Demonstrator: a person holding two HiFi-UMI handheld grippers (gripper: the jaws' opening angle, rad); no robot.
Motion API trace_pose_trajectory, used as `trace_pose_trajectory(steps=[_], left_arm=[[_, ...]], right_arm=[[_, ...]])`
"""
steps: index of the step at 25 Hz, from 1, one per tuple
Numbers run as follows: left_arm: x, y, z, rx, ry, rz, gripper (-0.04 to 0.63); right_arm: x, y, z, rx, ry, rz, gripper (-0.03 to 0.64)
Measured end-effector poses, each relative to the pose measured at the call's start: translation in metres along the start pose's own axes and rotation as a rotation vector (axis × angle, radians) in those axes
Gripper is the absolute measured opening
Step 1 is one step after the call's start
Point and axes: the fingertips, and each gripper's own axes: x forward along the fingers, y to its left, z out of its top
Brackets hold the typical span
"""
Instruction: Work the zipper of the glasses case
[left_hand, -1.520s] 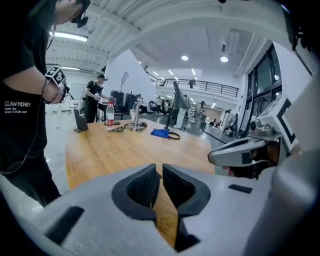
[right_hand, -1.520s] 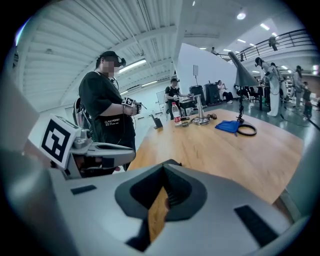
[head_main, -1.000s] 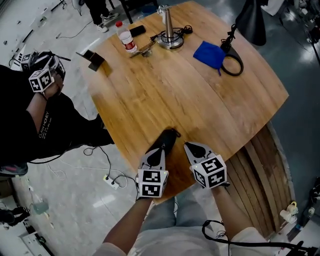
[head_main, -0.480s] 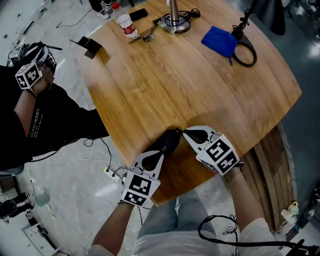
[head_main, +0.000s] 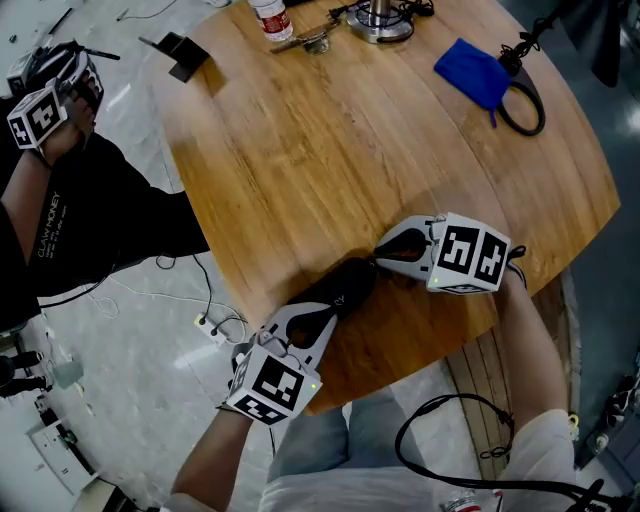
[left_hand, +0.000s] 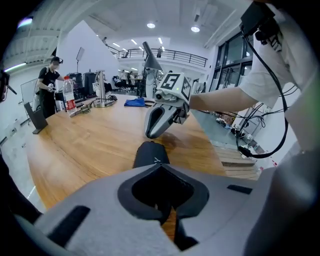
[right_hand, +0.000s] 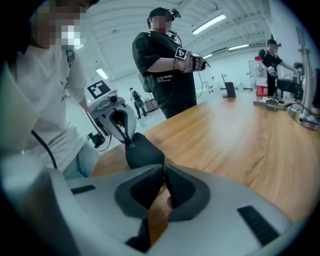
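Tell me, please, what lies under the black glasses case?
The glasses case lies on the wooden table, close to its near edge. Bare wood shows around it; the patch directly beneath is covered by the case itself and cannot be seen.
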Motion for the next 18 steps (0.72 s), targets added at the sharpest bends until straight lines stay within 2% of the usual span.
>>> trace_pose_trajectory(steps=[3,6,10,18], left_arm=[[0.000,0.001,-0.001,0.011,-0.003,0.003,0.006],[0.001,0.002,-0.002,0.021,-0.005,0.010,0.006],[0.002,0.001,-0.003,0.045,-0.006,0.030,0.006],[0.002,-0.003,-0.002,0.045,-0.010,0.035,0.006]], right_arm=[[0.007,0.008,0.000,-0.024,0.071,0.107,0.016],[0.014,0.010,-0.008,-0.062,0.173,0.177,0.081],[0.017,0.010,-0.010,-0.089,0.268,0.277,0.095],[0.022,0.011,-0.012,-0.151,0.463,0.453,0.130]])
